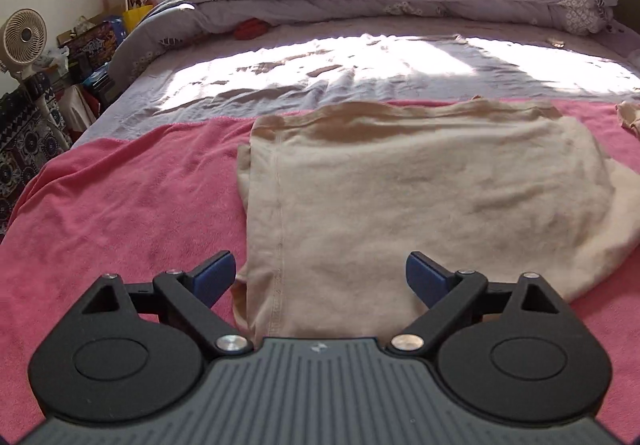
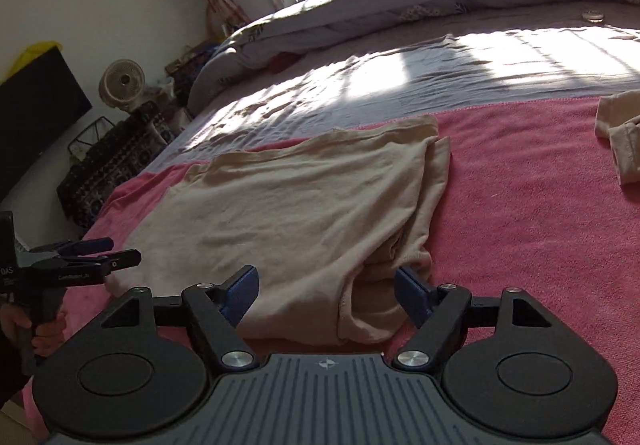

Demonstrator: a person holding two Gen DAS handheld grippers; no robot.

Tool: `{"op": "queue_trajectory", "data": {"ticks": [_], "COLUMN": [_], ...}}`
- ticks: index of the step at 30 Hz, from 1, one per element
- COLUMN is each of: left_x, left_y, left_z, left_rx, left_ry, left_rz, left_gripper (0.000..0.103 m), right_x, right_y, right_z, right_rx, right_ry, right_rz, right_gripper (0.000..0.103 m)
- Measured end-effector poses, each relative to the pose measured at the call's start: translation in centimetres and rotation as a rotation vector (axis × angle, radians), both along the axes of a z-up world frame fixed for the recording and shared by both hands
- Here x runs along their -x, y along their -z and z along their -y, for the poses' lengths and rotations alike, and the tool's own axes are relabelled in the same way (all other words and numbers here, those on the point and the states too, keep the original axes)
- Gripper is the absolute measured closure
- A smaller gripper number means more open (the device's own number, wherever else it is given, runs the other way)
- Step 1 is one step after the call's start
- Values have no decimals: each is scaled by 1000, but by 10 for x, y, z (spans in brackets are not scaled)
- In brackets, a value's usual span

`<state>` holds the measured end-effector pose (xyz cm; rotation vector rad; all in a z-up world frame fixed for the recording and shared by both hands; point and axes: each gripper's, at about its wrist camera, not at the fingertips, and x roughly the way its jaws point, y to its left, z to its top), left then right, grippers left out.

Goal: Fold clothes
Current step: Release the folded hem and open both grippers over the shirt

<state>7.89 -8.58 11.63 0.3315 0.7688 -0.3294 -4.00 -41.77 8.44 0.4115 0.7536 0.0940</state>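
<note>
While both tools hang over the near edge of the bed, the beige garment (image 1: 420,197) is seen lying folded on the pink towel (image 1: 132,201), filling the centre of both frames. The left tool (image 1: 319,277) is spread wide, nothing caught between its blue pads (image 1: 420,277), with the garment's stitched side seam running just beneath it. The right tool (image 2: 325,295) is parted too, its pads clear of the cloth, and the bunched lower right corner of the garment sits just ahead of it. Soft, light, thin knit is judged here: it will sag and slide on itself, not hold a crease. The hemmed near corners look best to be pinched, all layers together. A second beige piece (image 2: 618,133) is spotted at the right edge, well apart.
</note>
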Motion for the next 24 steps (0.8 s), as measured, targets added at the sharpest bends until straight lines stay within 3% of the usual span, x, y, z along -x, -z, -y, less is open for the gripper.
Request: {"op": "queue_trajectory", "data": {"ticks": [1, 2, 4, 6, 10, 12, 15, 16, 17, 19, 24], "left_x": [-3, -2, -6, -6, 3, 6, 8, 6, 8, 10, 11], "left_y": [13, 15, 19, 17, 13, 18, 23, 23, 23, 23, 25], "left_z": [-4, -13, -32, -40, -35, -37, -49, -50, -50, -48, -46], "left_rx": [-33, 20, 100, 103, 14, 29, 117, 131, 126, 109, 100], "left_ry": [-51, -72, -137, -164, -155, -147, -163, -168, -167, -164, -169], "left_rz": [-21, -12, -45, -45, 9, 35, 42, 33, 40, 56, 75], "left_gripper": [4, 0, 0, 0, 0, 0, 0, 0, 0, 0, 0], "right_x": [3, 10, 23, 35, 56, 64, 60, 56, 50, 40, 23], "right_y": [4, 5, 2, -3, -10, -17, -22, -22, -18, -9, 7], "right_z": [-9, -16, -18, -10, 20, 30, 21, 15, 8, -1, 1], "right_rx": [49, 103, 160, 190, 229, 187, 216, 247, 282, 315, 237], "right_ry": [-15, -25, -37, -36, 22, 10, -101, -147, -188, -249, -286], "right_rz": [-25, -27, -25, -41, -53, 6, 89, 102, 105, 97, 132], "right_gripper": [57, 69, 84, 91, 92, 89, 87, 81, 76, 74, 70]}}
